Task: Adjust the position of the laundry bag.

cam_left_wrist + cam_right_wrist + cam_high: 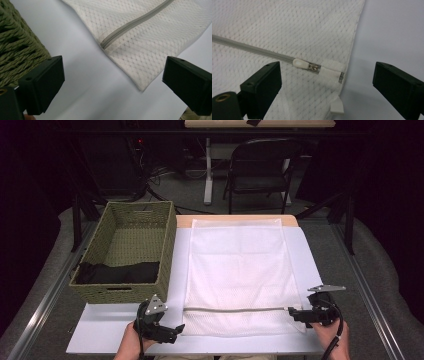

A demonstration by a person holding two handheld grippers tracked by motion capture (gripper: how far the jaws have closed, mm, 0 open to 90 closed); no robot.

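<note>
My right claw (pixel 325 82) stands spread, nothing between its jaws, poised just over the zip pull (pixel 300 63) so that closing would catch the small white tab. That is why I hold it low at the bag's (pixel 235 265) right edge, where the slider sits at the end of the zip (pixel 235 309); my guess is the zip is shut and I am about to draw it open. My left claw (pixel 112 82) is also spread and empty, with the bag's near left corner (pixel 141 86) lying between its jaws but untouched. I judge it is there to pin that corner while the right one pulls. Beyond the left claw stands the basket (pixel 125 252), with dark cloth (pixel 117 272) at its near end. The bag is white mesh, flat and smooth on the table (pixel 100 330), with the grey zip running straight across its near end between my two claws.
</note>
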